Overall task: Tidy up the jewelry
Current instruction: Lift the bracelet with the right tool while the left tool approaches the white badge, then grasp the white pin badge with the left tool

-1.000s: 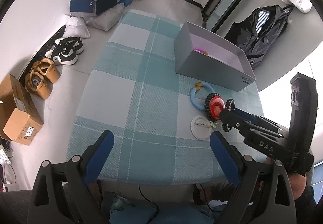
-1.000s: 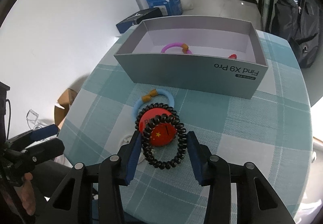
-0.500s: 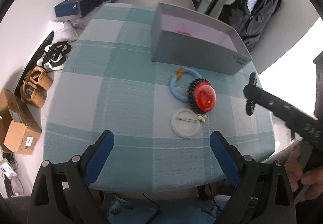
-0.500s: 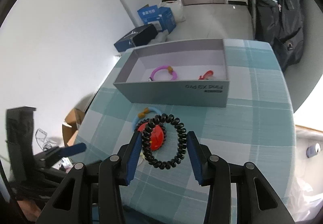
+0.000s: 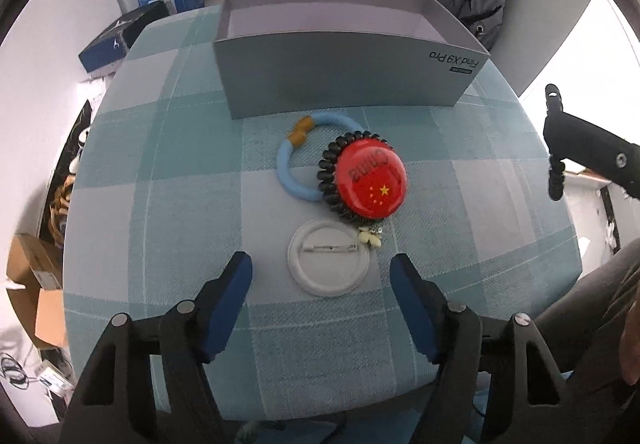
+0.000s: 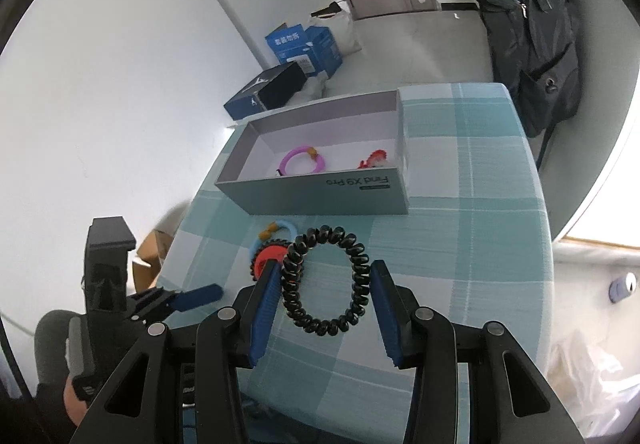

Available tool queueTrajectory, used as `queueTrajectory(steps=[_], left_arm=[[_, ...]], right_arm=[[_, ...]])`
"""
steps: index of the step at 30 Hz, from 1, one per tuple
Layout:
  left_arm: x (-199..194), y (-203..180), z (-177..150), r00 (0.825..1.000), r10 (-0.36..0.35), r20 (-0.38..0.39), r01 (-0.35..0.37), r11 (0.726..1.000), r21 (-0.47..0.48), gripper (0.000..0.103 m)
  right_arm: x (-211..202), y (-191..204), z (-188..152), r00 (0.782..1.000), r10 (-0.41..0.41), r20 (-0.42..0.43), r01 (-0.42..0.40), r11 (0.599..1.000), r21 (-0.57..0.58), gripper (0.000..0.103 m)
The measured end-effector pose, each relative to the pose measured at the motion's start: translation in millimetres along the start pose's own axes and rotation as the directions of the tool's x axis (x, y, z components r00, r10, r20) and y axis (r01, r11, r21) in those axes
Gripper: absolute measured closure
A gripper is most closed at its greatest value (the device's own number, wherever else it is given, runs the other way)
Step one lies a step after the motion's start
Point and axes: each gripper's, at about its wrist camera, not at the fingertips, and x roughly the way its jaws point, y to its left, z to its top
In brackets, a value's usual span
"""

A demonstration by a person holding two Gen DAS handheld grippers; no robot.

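Note:
My right gripper (image 6: 323,280) is shut on a black coil hair tie (image 6: 358,268) and holds it above the checked tablecloth. Seen from the left wrist, that coil (image 5: 555,180) hangs edge-on at the right. My left gripper (image 5: 322,280) hovers over a white round badge (image 5: 328,264); its jaws are closing, with the badge between them but untouched. Past it lie a red badge (image 5: 370,182) on a second black coil (image 5: 326,180), a blue ring (image 5: 288,172) and a small pale charm (image 5: 370,236). The grey box (image 6: 320,200) holds a pink ring (image 6: 302,164) and a red piece (image 6: 372,160).
The table's far corners sit close behind the grey box (image 5: 344,72). On the floor are blue boxes (image 6: 304,44), a dark shoe box (image 6: 268,88) and a cardboard box (image 5: 32,284). A black backpack (image 6: 528,24) leans at the right. A person's hand (image 6: 76,396) holds the left gripper.
The left gripper swung over the badges and its jaws narrowed. The right gripper rose and drew back with the black coil, off the red badge.

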Motion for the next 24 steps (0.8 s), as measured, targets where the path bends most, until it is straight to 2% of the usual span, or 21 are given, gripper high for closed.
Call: queueTrajectory(steps=[2,3,4,10,16,24], left_arm=[[-0.5,-3.3,0.2,1.000,0.020,0.004,-0.020,1.000,0.020,0.049],[-1.3,-5.5,0.3,0.999,0.032,0.007,-0.032,0.999,0.033,0.062],[-1.7,-7.9,0.4,0.999,0.039,0.009,-0.039,0.998,0.047,0.066],[-4.2,-11.1,-3.7,1.000,0.026,0.001,-0.026,0.997,0.067,0.066],[-7.0,-1.0,-3.8,1.000,-0.013,-0.009,0.013,1.000,0.017,0.066],[-34.4,11.5,0.2,0.997,-0.038,0.062,0.041,0.998,-0.045,0.066]], right_arm=[[-1.8,-0.3,-0.6,1.000,0.005,0.002,-0.005,1.000,0.001,0.059],[-2.4,-0.1,-0.6,1.000,0.007,0.004,-0.007,1.000,0.000,0.059],[-3.1,0.3,-0.8,1.000,0.008,0.005,-0.008,1.000,-0.002,0.059],[-4.7,0.6,-2.0,1.000,0.013,0.010,-0.013,1.000,-0.003,0.059],[-6.2,0.3,-2.6,1.000,0.010,0.016,-0.010,1.000,0.005,0.059],[-4.5,2.1,-1.6,1.000,0.023,0.006,-0.023,1.000,0.012,0.059]])
